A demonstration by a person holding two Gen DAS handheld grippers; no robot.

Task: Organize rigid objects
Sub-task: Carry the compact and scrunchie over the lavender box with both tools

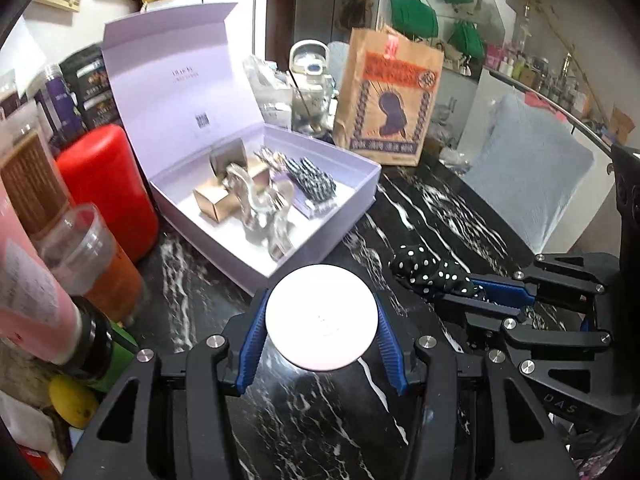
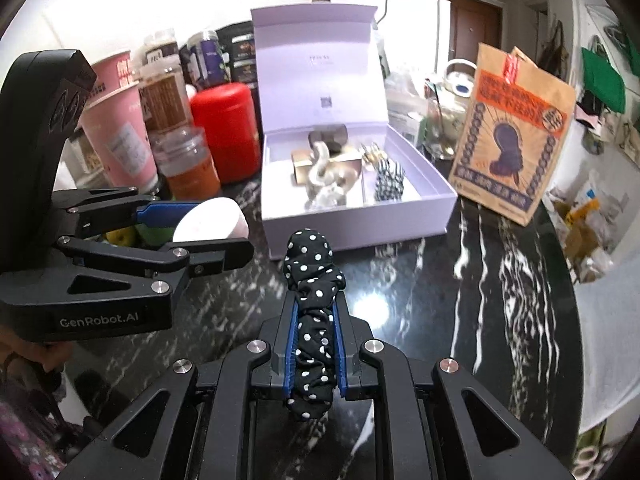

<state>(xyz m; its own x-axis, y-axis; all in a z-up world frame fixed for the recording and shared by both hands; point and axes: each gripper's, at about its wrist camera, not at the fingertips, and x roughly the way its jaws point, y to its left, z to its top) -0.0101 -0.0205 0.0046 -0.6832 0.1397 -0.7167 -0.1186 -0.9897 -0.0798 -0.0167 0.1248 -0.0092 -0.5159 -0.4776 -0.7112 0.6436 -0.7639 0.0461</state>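
Observation:
My left gripper [image 1: 322, 320] is shut on a round pale pink jar [image 1: 321, 317], held above the black marble table; it also shows in the right wrist view [image 2: 212, 222]. My right gripper [image 2: 314, 344] is shut on a black polka-dot scrunchie [image 2: 310, 304], also seen in the left wrist view [image 1: 434, 274]. An open lilac gift box [image 1: 320, 224] [image 2: 420, 216] stands ahead of both grippers, lid up. It holds gold cubes [image 1: 214, 200], a clear claw clip [image 1: 260, 208] and checked hair ties [image 1: 314, 180].
Left of the box stand a red canister [image 1: 108, 184], an orange jar [image 1: 96, 264], a pink tube [image 1: 28, 292] and several bottles. A brown paper bag [image 1: 386, 100] [image 2: 512, 136] stands right of the box. A blue cushioned chair [image 1: 528, 176] is beyond the table edge.

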